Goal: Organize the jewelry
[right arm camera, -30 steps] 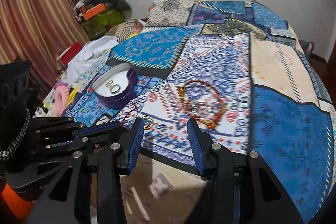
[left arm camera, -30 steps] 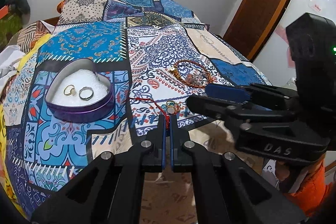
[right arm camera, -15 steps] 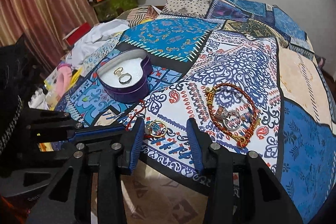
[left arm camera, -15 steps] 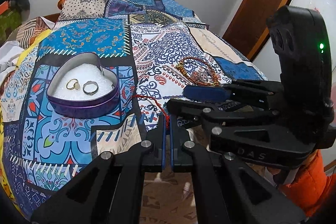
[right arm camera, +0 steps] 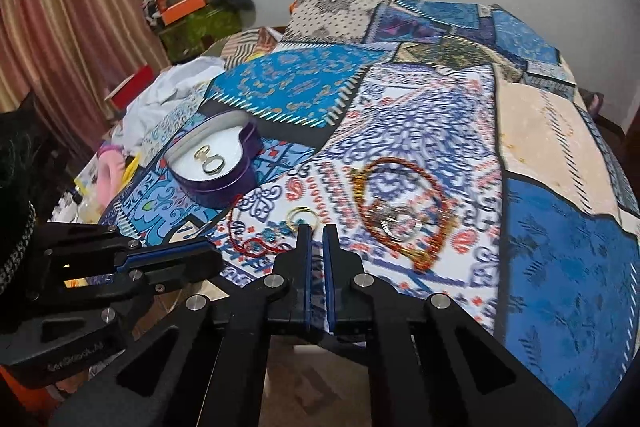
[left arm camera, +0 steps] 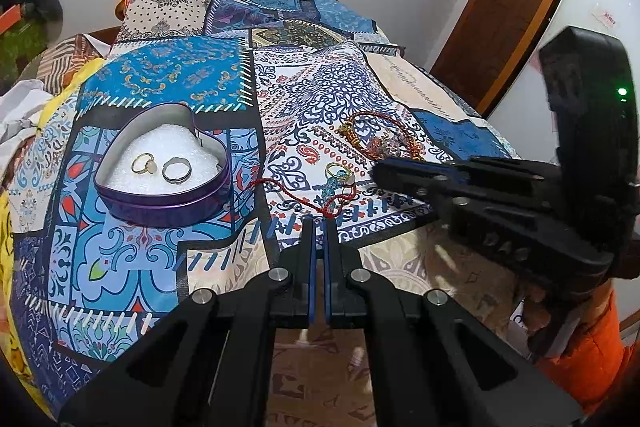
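Both black two-finger grippers sit at the near edge of a bed covered by a blue, white and beige patchwork bedspread (left arm camera: 168, 259). The left gripper (left arm camera: 319, 227) has its blue-lined jaws pressed nearly together, a thin slit between them and nothing held. The right gripper (right arm camera: 315, 231) likewise has its jaws drawn almost shut, tips just short of a thin gold ring (right arm camera: 301, 215); whether they touch it cannot be told, since the right wrist view is motion-blurred there.

A purple heart-shaped tin (left arm camera: 168, 203) with white foam lining lies on the left part of the bedspread and holds two rings (left arm camera: 162, 166) side by side: one gold with a pale stone, one plain band. The stone is legible only in the left wrist view.

A red cord bracelet with blue beads (left arm camera: 320, 197) lies just in front of the left gripper's tips, beside the gold ring. A braided red-and-gold bracelet (left arm camera: 380, 141) lies farther back; its near part is hidden by the right gripper's finger in the left wrist view, while the right wrist view shows it whole but smeared, with an indistinct silvery piece inside its loop.

Only the right wrist view shows the striped curtain (right arm camera: 68, 27); only the left shows the brown wooden door (left arm camera: 508, 3).
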Available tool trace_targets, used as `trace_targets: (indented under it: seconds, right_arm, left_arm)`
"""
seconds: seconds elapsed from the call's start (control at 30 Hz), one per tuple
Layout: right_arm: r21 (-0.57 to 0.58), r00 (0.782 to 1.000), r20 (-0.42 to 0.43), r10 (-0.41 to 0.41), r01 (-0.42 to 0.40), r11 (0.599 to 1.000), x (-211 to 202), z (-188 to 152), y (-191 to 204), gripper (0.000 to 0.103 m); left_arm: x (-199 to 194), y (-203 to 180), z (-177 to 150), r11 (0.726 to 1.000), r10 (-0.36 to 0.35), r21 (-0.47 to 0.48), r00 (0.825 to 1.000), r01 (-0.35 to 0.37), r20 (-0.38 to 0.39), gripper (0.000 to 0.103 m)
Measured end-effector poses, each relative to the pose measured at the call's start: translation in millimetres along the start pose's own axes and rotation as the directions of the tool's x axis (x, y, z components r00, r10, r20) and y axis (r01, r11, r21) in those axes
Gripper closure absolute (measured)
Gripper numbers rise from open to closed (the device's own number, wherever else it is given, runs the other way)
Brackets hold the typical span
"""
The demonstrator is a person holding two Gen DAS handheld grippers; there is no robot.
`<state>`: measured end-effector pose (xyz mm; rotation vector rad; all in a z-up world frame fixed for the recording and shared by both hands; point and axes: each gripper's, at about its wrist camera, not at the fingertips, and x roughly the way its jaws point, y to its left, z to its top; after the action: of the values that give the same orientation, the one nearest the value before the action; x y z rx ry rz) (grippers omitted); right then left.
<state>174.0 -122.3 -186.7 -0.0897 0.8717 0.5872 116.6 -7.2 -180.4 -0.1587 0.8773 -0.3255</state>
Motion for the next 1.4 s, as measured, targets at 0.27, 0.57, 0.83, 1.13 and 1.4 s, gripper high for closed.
trace_targets:
  seconds: [0.27,0.57,0.83,1.13,1.4]
  right_arm:
    - [-0.016,0.999,-0.014,-0.031,0.031,0.999,-9.7,5.3,0.1,0.087]
    - [-0.073,0.999,-0.019,-0.027,0.026,0.997,13.2,22.2,18.0,0.071]
    - [-0.033,0.996,-0.085,0.015,-0.017,0.999,33.2,17.5,9.8,0.072]
    - [-0.039,0.997,-0.074,0.003,-0.006,0.999,29.6,16.2,12.6,0.086]
    - [0.007,1.0,0.025,0.009,-0.009,1.0,-6.8,19.0,5.4,0.086]
  left_arm:
    - [-9.3,-5.4,3.2,0.993,0.107,0.049,0.994,-0.107,0.007,0.091]
    - [-26.4,18.1,5.1,0.99,0.138,-0.004,0.99,-0.138,0.039,0.077]
    - [-22.4,24.3,4.9,0.993,0.117,-0.027,0.992,-0.116,0.036,0.077]
    - [-21.5,16.5,4.9,0.994,0.109,-0.017,0.993,-0.109,0.032,0.077]
    - [-24.0,2.9,8.4,0.996,0.09,-0.002,0.995,-0.09,0.032,0.077]
